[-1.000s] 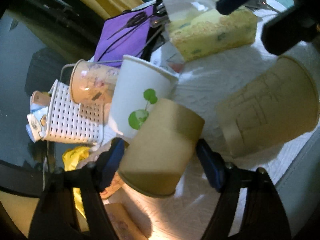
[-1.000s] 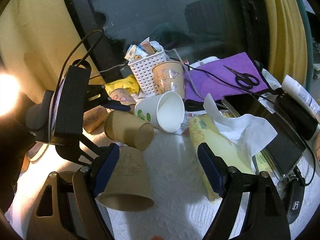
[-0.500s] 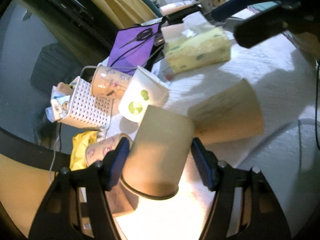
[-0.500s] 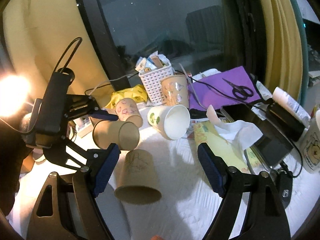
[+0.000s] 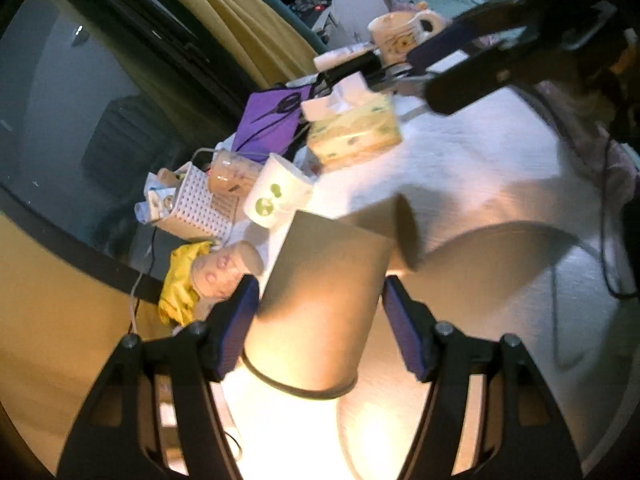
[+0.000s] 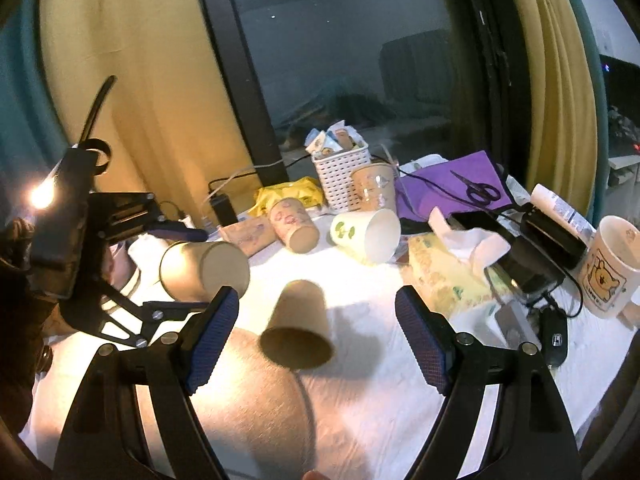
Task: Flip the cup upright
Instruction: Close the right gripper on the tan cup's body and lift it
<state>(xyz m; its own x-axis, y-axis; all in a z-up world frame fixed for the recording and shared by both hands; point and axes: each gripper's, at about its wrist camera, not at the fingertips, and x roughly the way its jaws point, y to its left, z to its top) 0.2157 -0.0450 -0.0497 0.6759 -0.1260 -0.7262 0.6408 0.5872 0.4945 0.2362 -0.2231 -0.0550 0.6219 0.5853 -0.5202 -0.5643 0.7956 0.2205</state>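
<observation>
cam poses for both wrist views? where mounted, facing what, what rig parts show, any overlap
Left wrist: on the left gripper, looking along its fingers across the white table; it grips a brown paper cup.
Right wrist: on the right gripper, open, facing the window over a second brown cup lying on its side; the left gripper shows at left.
Shared: both brown cups, white basket, tissue box.

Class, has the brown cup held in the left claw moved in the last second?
Yes. The brown cup has risen and swung left, away from the white green-leaf cup it was beside.
</observation>
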